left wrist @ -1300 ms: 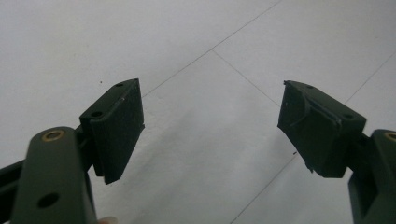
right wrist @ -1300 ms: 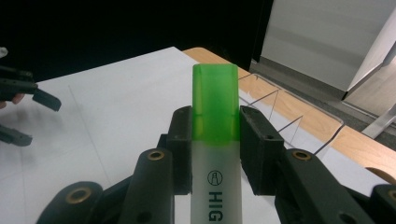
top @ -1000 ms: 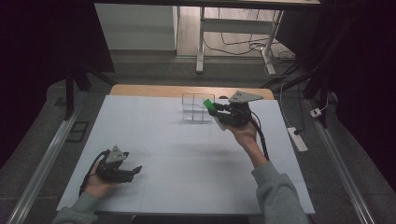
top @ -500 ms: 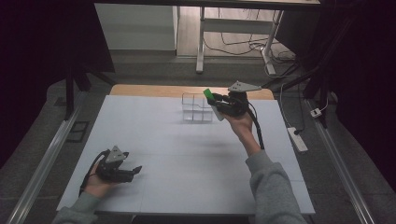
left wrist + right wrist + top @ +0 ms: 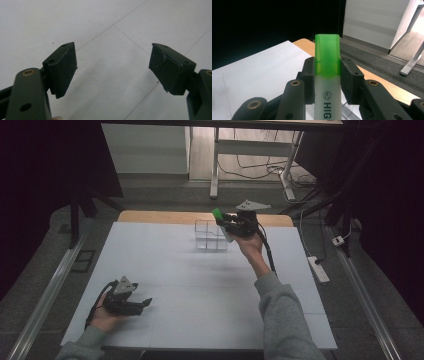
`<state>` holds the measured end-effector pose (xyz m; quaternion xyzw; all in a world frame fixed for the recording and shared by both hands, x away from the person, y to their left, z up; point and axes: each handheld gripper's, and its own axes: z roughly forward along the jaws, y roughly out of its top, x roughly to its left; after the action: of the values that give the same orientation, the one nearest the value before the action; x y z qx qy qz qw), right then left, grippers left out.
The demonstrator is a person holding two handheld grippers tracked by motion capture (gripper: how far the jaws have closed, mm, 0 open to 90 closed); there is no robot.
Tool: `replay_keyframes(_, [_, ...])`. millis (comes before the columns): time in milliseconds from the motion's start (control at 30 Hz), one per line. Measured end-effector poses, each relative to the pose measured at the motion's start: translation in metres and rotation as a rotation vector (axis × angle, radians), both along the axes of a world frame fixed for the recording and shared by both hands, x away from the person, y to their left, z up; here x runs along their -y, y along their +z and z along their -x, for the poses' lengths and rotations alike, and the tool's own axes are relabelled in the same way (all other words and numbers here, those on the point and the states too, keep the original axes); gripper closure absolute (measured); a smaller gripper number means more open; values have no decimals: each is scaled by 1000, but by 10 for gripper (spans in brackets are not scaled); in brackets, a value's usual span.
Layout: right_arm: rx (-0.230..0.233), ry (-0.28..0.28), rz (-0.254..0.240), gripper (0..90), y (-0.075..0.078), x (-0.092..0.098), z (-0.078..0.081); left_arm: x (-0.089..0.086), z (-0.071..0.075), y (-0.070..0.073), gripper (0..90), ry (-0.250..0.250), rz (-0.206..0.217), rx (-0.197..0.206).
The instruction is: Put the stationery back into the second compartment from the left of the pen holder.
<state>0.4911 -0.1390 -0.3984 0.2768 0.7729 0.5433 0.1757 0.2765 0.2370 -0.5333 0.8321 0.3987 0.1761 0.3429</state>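
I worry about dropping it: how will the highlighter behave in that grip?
The highlighter looks rigid, so it probably won't bend between the right gripper. Its smooth plastic could slip. Its flat sides suggest it won't roll, though it may tip if stood in the clear organizer.

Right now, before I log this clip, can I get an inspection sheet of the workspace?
Surface: white table top, thin seams, wooden edge at the far side.
Job's things: green-capped highlighter pen clamped cap-up; clear plastic compartment box at the far side of the table.
Clutter: nothing seen.
Tongs: right tongs shut on the highlighter, raised beside the box; left tongs open, holding nothing, low over the near left of the table.
Cables: black cable trailing along the right forearm; white power strip on the floor.
Surroundings: grey floor, white desk legs, dark curtains.
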Motion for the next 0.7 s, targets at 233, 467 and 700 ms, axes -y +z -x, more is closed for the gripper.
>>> replay_keyframes(233, [0, -14, -21, 662, 1, -7, -12, -1, -1, -1, 222, -3, -5, -4])
replay_keyframes(467, [-9, -27, -52, 663, -2, -14, -26, -1, -1, -1, 222, -1, -1, -4])
replay_keyframes(700, [-16, -31, -63, 662, -7, -23, -39, -3, 0, -2, 222, 3, 1, -5])
